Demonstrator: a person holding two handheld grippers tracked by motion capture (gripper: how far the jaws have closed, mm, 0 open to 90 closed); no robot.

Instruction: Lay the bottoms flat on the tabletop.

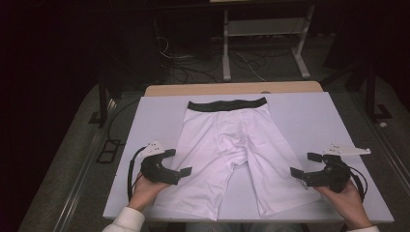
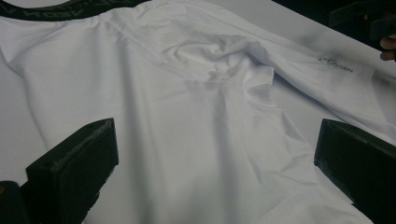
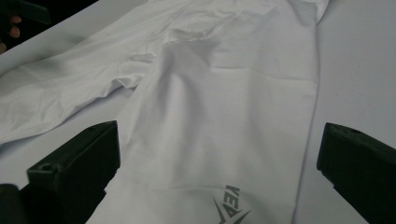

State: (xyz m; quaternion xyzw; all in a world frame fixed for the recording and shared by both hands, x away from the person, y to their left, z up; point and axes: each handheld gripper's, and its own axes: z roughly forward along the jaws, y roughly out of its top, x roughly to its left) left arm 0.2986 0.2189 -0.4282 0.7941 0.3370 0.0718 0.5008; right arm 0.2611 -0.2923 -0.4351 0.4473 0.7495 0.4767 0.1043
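White shorts (image 1: 227, 154) lie flat at the centre of the table (image 1: 309, 116), waistband far from you — your left gripper (image 1: 178, 162) and right gripper (image 1: 299, 165) flank the legs, jaws spread, grasping nothing.

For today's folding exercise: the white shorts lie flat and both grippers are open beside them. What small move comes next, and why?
Probably lower the left gripper onto the near hem of the white shorts and close. Its jaws already stand open over that leg, nothing is gripped, and the right gripper is likewise open.
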